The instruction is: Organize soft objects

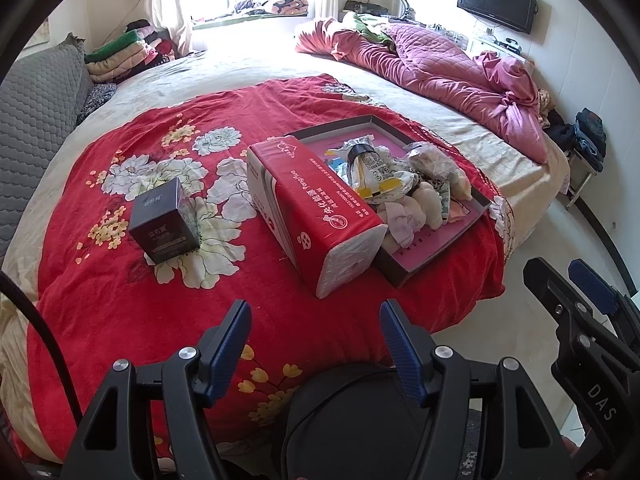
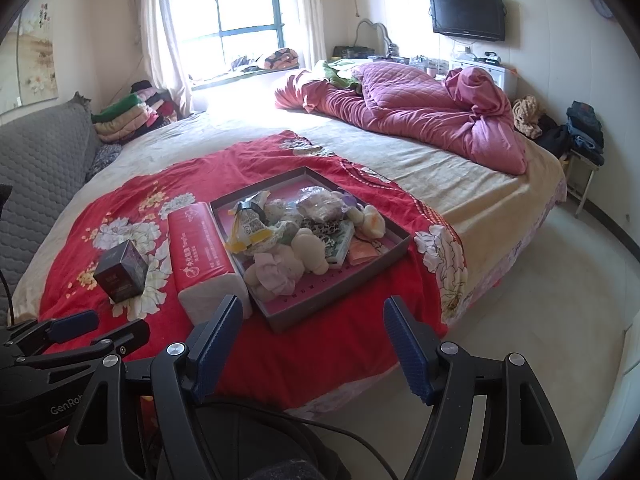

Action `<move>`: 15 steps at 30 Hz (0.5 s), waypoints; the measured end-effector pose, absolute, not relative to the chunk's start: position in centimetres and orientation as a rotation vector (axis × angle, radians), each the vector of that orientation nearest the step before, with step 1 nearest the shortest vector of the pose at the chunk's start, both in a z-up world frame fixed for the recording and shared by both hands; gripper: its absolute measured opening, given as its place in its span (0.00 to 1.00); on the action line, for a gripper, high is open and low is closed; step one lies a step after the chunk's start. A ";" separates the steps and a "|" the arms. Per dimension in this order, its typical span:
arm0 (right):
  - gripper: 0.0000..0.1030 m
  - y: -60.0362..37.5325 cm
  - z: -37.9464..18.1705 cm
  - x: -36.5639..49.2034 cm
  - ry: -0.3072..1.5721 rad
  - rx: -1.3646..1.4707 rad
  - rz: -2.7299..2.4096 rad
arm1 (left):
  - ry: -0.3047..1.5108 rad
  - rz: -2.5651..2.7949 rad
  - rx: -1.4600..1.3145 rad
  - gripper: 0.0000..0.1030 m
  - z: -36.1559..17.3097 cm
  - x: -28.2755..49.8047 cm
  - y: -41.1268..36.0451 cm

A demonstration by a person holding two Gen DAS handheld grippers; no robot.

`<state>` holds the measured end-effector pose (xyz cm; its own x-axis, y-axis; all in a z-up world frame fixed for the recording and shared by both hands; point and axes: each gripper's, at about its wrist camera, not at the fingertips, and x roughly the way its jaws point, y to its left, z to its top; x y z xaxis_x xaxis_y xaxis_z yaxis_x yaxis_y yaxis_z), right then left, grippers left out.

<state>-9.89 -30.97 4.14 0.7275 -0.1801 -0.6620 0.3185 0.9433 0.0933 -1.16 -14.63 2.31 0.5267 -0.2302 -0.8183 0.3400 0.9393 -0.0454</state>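
Note:
A shallow grey tray with a pink floor (image 1: 424, 258) (image 2: 320, 312) lies on the red flowered blanket (image 1: 132, 312) (image 2: 340, 352). It holds a heap of soft things: plush toys (image 2: 304, 252), small bags (image 1: 434, 160) and a yellow-edged packet (image 1: 372, 172). A red tissue pack (image 1: 316, 216) (image 2: 204, 248) lies against the tray's left side. A dark box (image 1: 166, 222) (image 2: 122, 276) stands further left. My left gripper (image 1: 314, 320) hangs open over the blanket's near edge, empty. My right gripper (image 2: 312, 314) is open too, short of the tray, empty.
The bed carries a rumpled pink quilt (image 1: 452, 68) (image 2: 420, 112) at the far right. A grey padded headboard (image 1: 36, 120) runs along the left, with folded blankets (image 2: 124, 118) by the window. Pale floor (image 2: 540, 320) lies right of the bed. A stool with clothes (image 2: 584, 136) stands there.

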 end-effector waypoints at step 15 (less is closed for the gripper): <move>0.72 -30.9 3.7 -9.8 0.716 0.215 -0.279 | 0.979 -0.332 0.137 0.64 1.0 -0.7 -14.6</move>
<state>-9.76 -30.91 3.72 0.7200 -0.1776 -0.6709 0.3233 0.9412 0.0979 -0.72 -14.56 1.04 0.5127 -0.2135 -0.8316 0.3363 0.9411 -0.0343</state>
